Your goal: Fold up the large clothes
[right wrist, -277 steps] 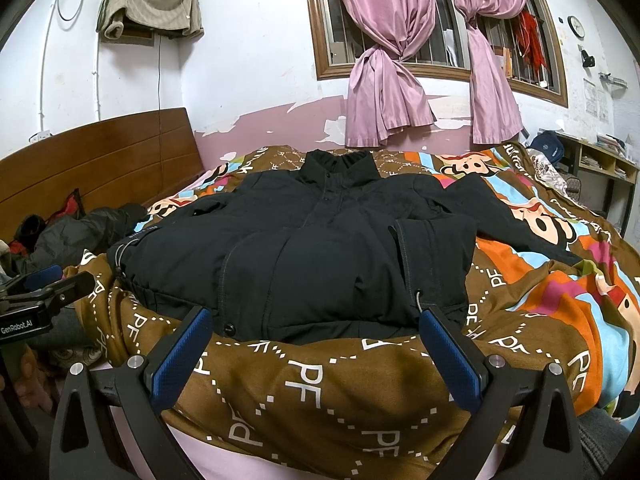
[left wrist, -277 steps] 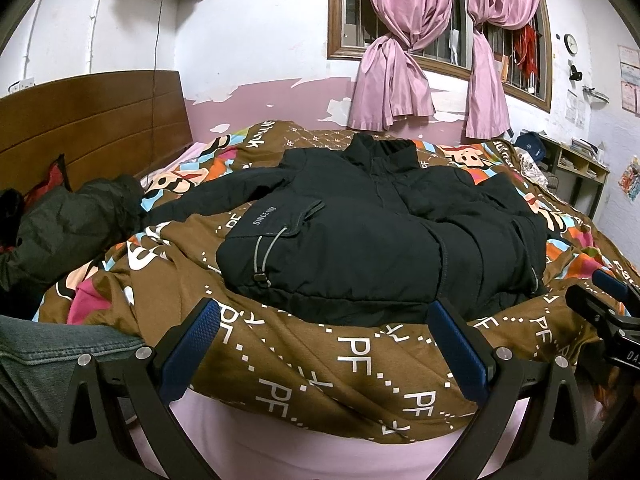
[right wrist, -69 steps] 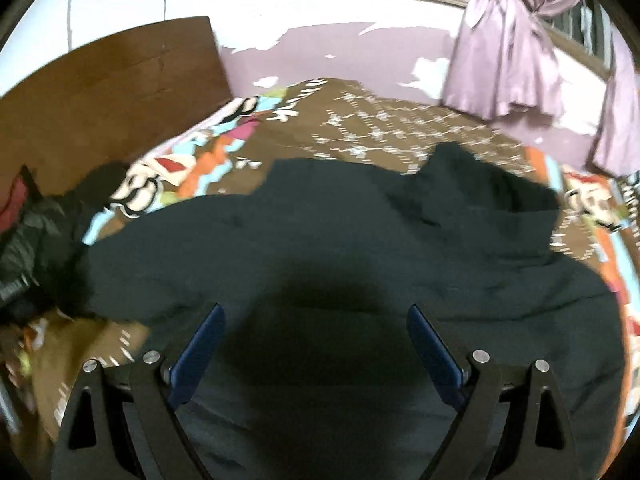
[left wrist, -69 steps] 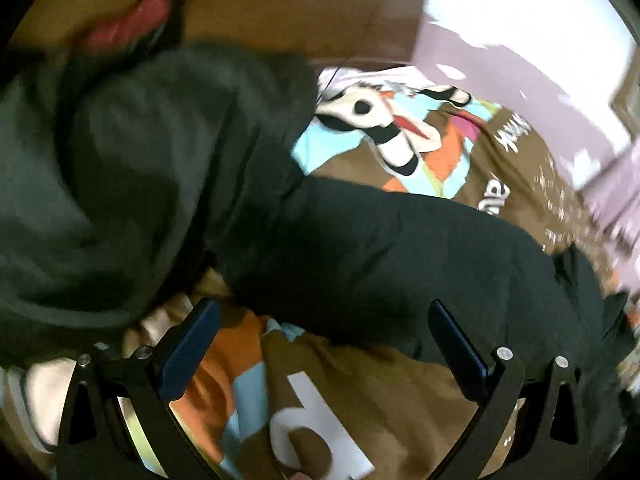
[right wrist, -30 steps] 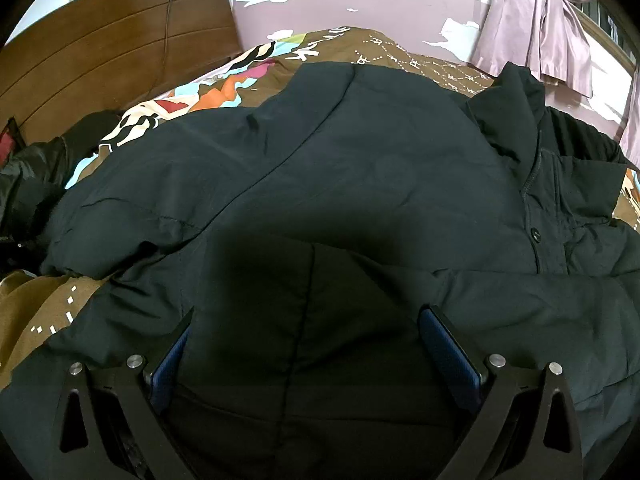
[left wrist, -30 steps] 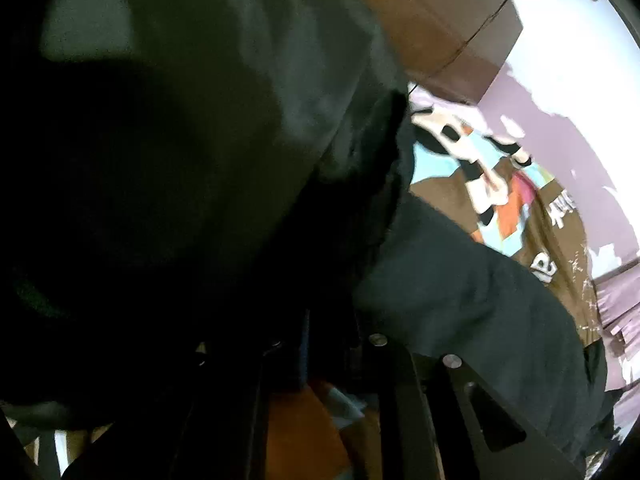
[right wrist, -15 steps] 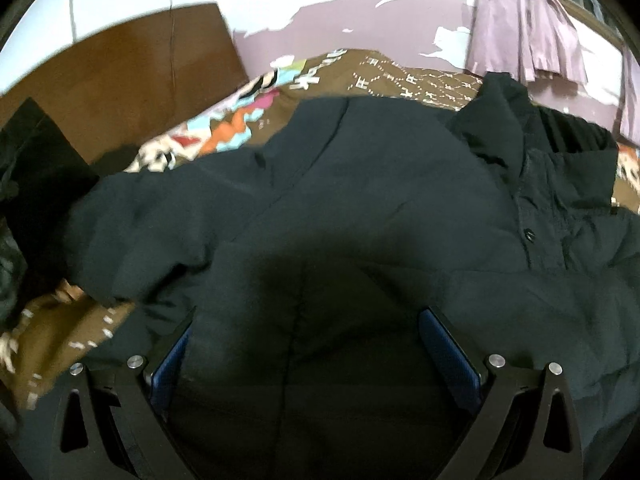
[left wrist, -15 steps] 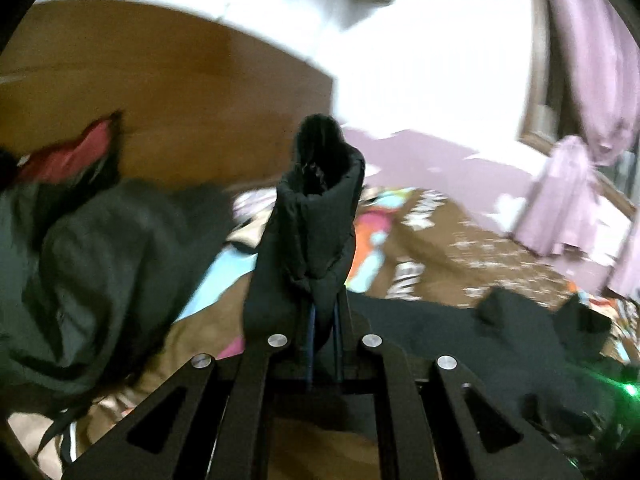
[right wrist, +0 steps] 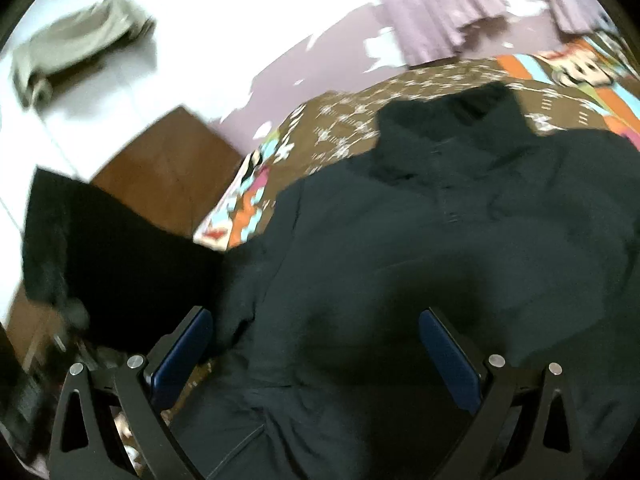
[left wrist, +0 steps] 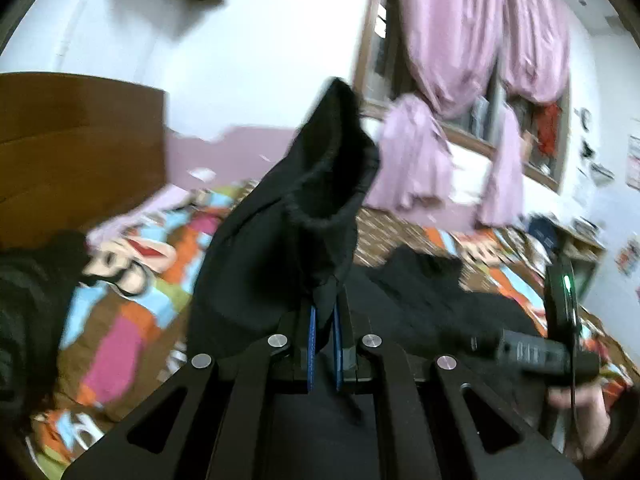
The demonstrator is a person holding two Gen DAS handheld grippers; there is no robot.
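Clearly we are dealing with a bulky, padded black jacket (right wrist: 440, 240), spread front-up across the patterned bedspread (left wrist: 132, 320), its collar (right wrist: 448, 120) toward the wall with the pink curtains (left wrist: 460, 120). Our left gripper (left wrist: 323, 348) is pinched nearly closed, with a fold of the sleeve (left wrist: 292, 240) trapped between its blue pads (left wrist: 312, 344). The cuff end stands up above the pinch and flops over a little, so the cloth looks soft but thick enough to keep some shape. From the right wrist view that sleeve (right wrist: 112, 264) shows as a dark band raised off the bed on the headboard (right wrist: 168, 168) side, joined to the jacket's shoulder.

Our right gripper (right wrist: 320, 356) sits spread wide above the jacket's body, holding nothing, with dark cloth filling the space between its fingers (right wrist: 448, 356).

We judge the jacket to be fairly heavy and springy: a fold will tend to puff back open unless it is laid flat and pressed. The outer cloth looks smooth, so a shallow pinch could slip; a deep bite on a seam, cuff or hem seems the safer hold. For the sleeve, the grip near the cuff suits carrying it across the chest. The right gripper would do best holding down or taking the shoulder seam, so the body does not drag along. Both views are blurred, so finer details of the cloth are beyond us.
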